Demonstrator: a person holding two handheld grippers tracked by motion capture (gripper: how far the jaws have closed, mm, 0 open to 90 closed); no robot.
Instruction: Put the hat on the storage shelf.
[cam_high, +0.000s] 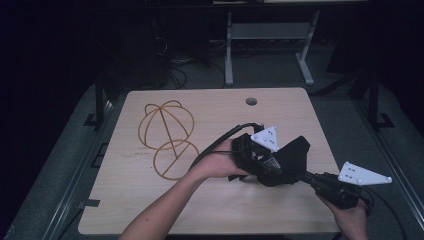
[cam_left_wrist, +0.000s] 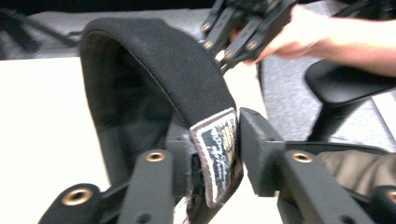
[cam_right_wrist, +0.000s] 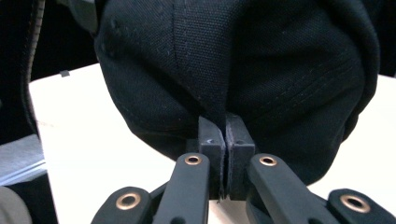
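Observation:
A black cap (cam_high: 294, 152) hangs just above the wooden table (cam_high: 125, 200), right of its middle, between both grippers. My left gripper (cam_high: 262, 152) reaches in from the cap's left side. In the left gripper view the jaws of my left gripper (cam_left_wrist: 215, 140) stand apart around the cap's band (cam_left_wrist: 177, 70) and its sewn label (cam_left_wrist: 217, 149); the right pad (cam_left_wrist: 257, 144) is clear of the label. My right gripper (cam_right_wrist: 225, 135) is shut on a fold of the cap's crown (cam_right_wrist: 243, 60). In the high view the right gripper (cam_high: 306, 175) comes in from the lower right.
A gold wire frame (cam_high: 167, 132), shaped like a cap with a round brim ring, lies on the table's left half. A round cable hole (cam_high: 251, 101) sits near the far edge. Behind the table stand a grey desk frame (cam_high: 229, 50) and cables on the floor.

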